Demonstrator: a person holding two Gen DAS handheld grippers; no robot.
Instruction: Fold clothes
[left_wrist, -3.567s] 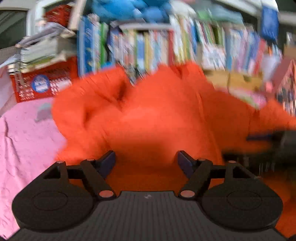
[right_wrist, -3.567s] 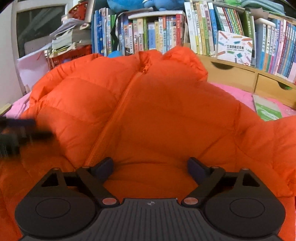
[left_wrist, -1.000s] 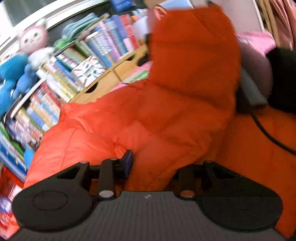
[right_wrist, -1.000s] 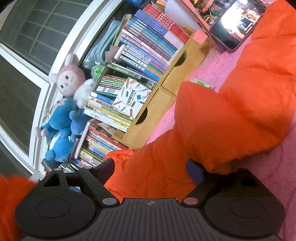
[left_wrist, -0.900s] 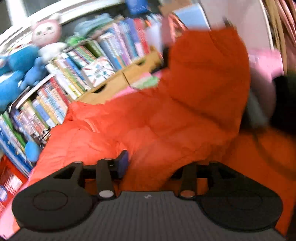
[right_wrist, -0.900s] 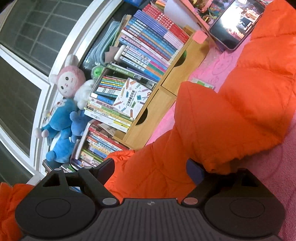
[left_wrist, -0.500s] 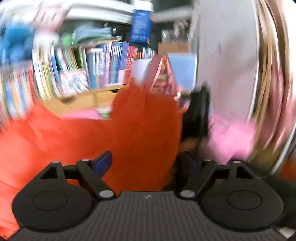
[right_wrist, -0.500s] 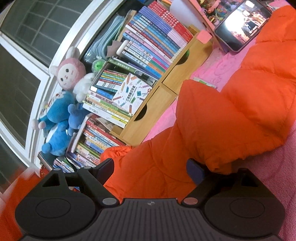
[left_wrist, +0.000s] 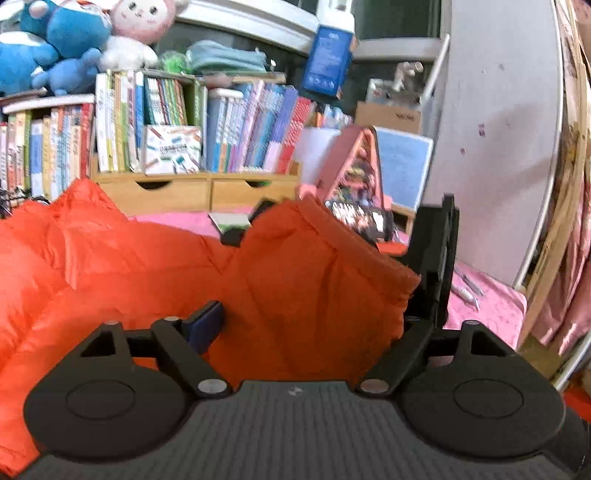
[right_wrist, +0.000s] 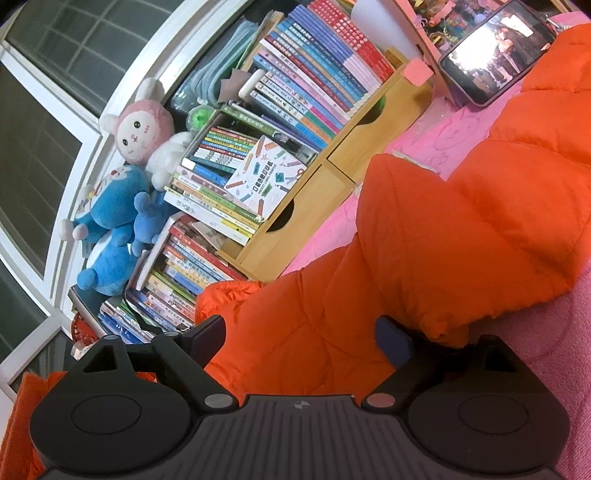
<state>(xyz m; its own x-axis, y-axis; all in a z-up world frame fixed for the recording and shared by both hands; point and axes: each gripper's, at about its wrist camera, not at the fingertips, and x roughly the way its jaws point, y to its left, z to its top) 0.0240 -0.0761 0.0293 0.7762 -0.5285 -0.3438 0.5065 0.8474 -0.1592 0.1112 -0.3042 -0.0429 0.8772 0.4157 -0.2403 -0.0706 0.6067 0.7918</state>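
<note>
Left gripper (left_wrist: 312, 321): its fingers are spread wide, with a raised fold of the orange jacket (left_wrist: 280, 280) bulging between them; they bracket the cloth without pinching it, so nothing is clamped
Jacket, left view: it lies across the pink bedcover (left_wrist: 491, 299), one puffy flap standing up in a peak in front of the bookshelf (left_wrist: 192, 147)
Black tool (left_wrist: 436, 258): a dark upright part stands just beside the raised flap on its right edge; what it belongs to cannot be told
Right gripper (right_wrist: 301, 336): its fingers also stand apart, orange padding filling the gap and pressing against the right fingertip, with no visible squeeze on it
Jacket, right view: a thick sleeve or flap (right_wrist: 461, 240) is doubled over the body of the coat, its rounded edge resting on the bedcover (right_wrist: 535, 350)
Step in hand: this looks like a flap being laid over the body; whether the fold is being set down or about to be lifted again cannot be told
Doing it well: the padding is springy, so a fold probably holds only if pressed flat along its whole line and the edges squared to the body; a grip wants a seam or hem, not the fat middle
Material: slick, glossy shell with stitched quilt channels, air-filled and soft, likely to slide and puff back
Surroundings: plush toys (right_wrist: 122, 177) above the books, a lit phone (right_wrist: 495, 55) propped at the far right
</note>
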